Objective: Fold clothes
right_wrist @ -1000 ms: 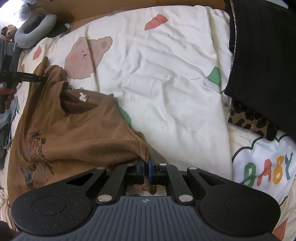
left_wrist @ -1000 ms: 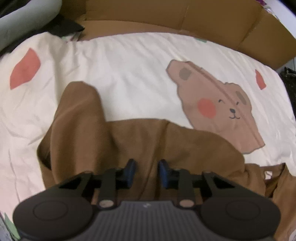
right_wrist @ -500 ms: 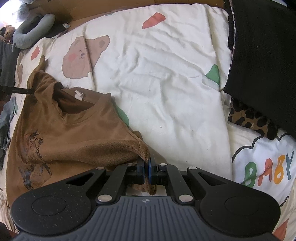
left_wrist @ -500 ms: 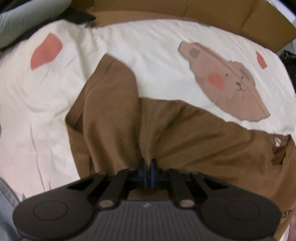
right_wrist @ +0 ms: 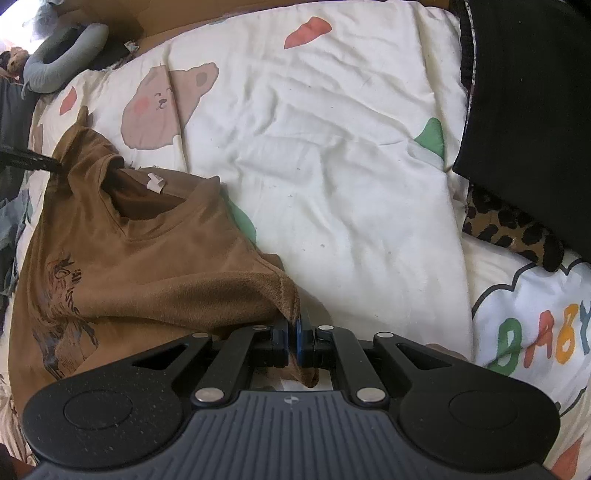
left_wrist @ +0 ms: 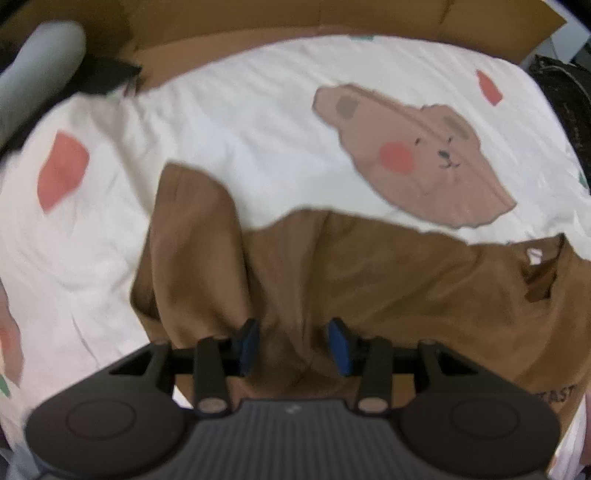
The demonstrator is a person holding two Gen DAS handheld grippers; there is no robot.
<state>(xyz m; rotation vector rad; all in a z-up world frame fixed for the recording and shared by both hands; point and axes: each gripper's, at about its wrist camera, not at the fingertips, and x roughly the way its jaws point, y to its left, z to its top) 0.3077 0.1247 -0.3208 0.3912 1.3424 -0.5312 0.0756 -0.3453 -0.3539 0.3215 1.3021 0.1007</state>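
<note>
A brown T-shirt with a dark animal print lies on a white bed cover; its neck opening and white label face up. My right gripper is shut on the shirt's shoulder edge near the sleeve. In the left wrist view the shirt spreads across the lower half, one sleeve reaching up left. My left gripper is open, its blue pads either side of a bunched fold of the shirt. The left gripper also shows in the right wrist view as a dark bar at the far shoulder.
The cover carries a bear print, red and green patches and "BABY" lettering. Black fabric and a leopard-print piece lie at the right. A grey bolster and cardboard border the far side.
My left gripper, shut on the shirt half a second ago, has opened and let the fold go. My right gripper keeps its hold and has hardly moved.
</note>
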